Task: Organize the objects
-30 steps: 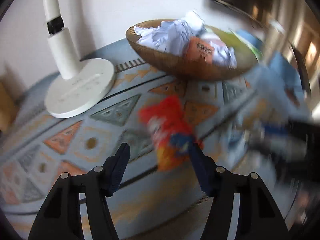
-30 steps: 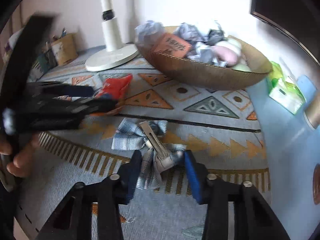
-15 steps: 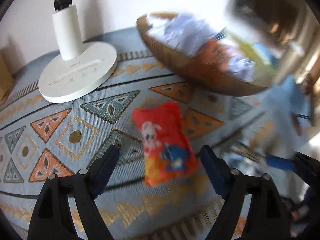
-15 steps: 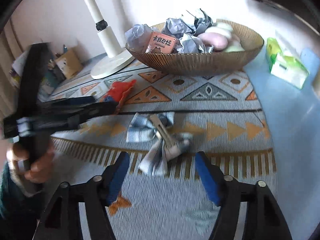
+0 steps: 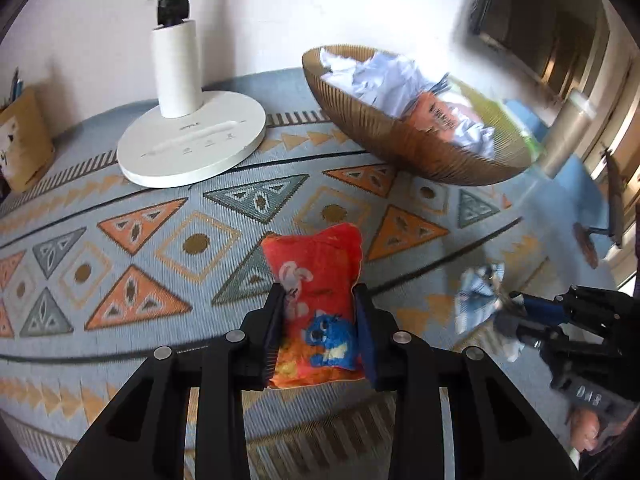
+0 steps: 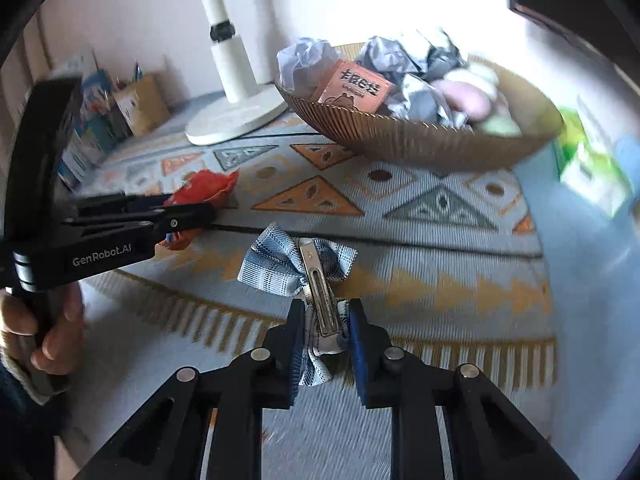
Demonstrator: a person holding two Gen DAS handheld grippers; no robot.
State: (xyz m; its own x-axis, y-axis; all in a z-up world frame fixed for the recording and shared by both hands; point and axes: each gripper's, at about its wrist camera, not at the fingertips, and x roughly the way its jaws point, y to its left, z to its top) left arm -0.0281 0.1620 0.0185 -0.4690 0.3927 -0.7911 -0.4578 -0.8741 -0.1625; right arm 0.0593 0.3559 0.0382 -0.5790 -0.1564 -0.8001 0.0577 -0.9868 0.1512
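With the red snack packet (image 5: 316, 308) clamped in the left gripper (image 5: 320, 332) and the plaid bow clip (image 6: 316, 276) pinched in the right gripper (image 6: 323, 340), both low over the patterned mat (image 5: 160, 248), transfer to the brown bowl (image 6: 420, 136) (already heaped with crumpled paper) is judged outstanding.

A plain white wall (image 5: 328, 12) rises behind the table (image 6: 580, 280), which is draped in a pale blue cloth. Over it lies a woven mat with orange and grey triangles (image 5: 160, 240). A white lamp with a round flat base (image 5: 192, 144) stands near the wall. A tan cardboard box (image 6: 140, 104) sits at the left edge. A dark wooden frame (image 6: 576, 4) hangs upper right, and daylight falls bright across the wall.
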